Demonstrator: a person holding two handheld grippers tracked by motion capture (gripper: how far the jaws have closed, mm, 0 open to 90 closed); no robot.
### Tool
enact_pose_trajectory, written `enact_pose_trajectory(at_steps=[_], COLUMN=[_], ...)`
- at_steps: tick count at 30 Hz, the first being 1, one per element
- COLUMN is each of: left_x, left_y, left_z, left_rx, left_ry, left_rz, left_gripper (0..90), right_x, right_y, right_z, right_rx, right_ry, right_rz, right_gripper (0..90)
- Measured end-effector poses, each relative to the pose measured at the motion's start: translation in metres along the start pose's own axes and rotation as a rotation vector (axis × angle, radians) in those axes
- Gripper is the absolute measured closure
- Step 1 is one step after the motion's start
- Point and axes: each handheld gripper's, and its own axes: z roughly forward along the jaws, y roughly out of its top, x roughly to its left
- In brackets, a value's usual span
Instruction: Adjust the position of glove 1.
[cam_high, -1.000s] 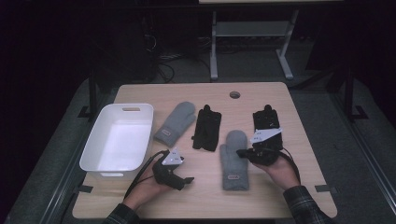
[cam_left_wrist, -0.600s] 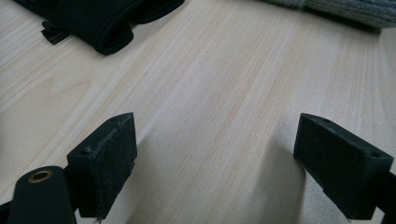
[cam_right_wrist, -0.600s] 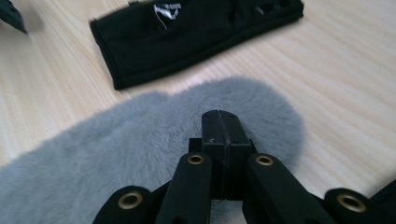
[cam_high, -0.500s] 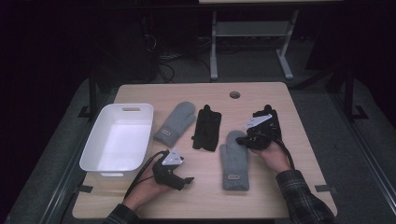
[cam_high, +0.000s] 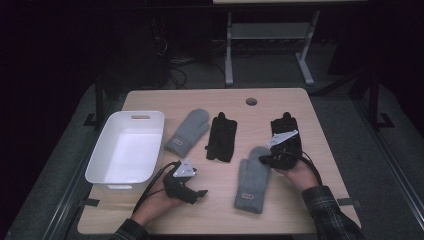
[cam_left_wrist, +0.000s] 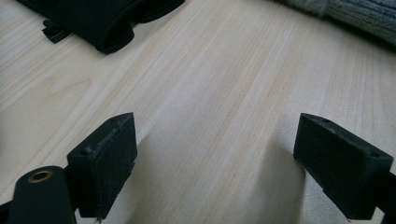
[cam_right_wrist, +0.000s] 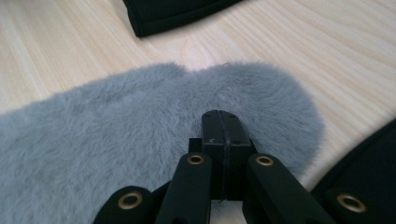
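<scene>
1. Meanwhile, right gripper (cam_right_wrist: 220, 122), jaws pressed together w/ nothing between, sits over fuzzy grey mitten (cam_high: 253, 178) at table's front right.
2. Left gripper (cam_high: 199, 192) spread apart, idle.
3. White plastic bin (cam_high: 99, 164) empty; all four gloves on wooden table (cam_high: 210, 100), sorting apparently not begun.

No wording can be read; each grey mitten (cam_high: 252, 178) bears a small cuff label (cam_high: 245, 196), too small to make out.

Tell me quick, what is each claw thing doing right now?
Left gripper: open, nothing between its fingers, bare table beneath.
Right gripper: fingers shut together, holding nothing, over the grey mitten.
</scene>
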Motion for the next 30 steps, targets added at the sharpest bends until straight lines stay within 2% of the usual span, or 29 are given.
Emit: enact_pose_trajectory(at_steps=[5, 11, 17, 23, 30], left_x=[0.0, 0.0, 0.0, 0.0, 0.0], left_y=[0.0, 0.0, 0.0, 0.0, 0.0], left_z=[0.0, 0.0, 0.0, 0.0, 0.0], left_rx=[0.0, -0.001, -0.006, -0.005, -0.005], left_ry=[0.0, 0.0, 0.001, 0.001, 0.001], left_rz=[-0.001, 0.0, -0.001, 0.0, -0.001], left_gripper=[12.5, 12.4, 12.4, 12.4, 12.4], right_x=[0.002, 0.011, 0.017, 0.016, 0.014], right_y=[-0.007, -0.018, -0.028, -0.04, -0.058], right_z=[-0.006, -0.014, -0.023, -0.033, -0.048], right_rx=[-0.002, -0.002, 0.01, 0.01, 0.02], right_ry=[0.005, 0.03, 0.019, 0.016, -0.013], right_rz=[0.006, 0.013, 0.003, 0.035, 0.055], right_gripper=[90.0, 90.0, 90.0, 90.0, 90.0])
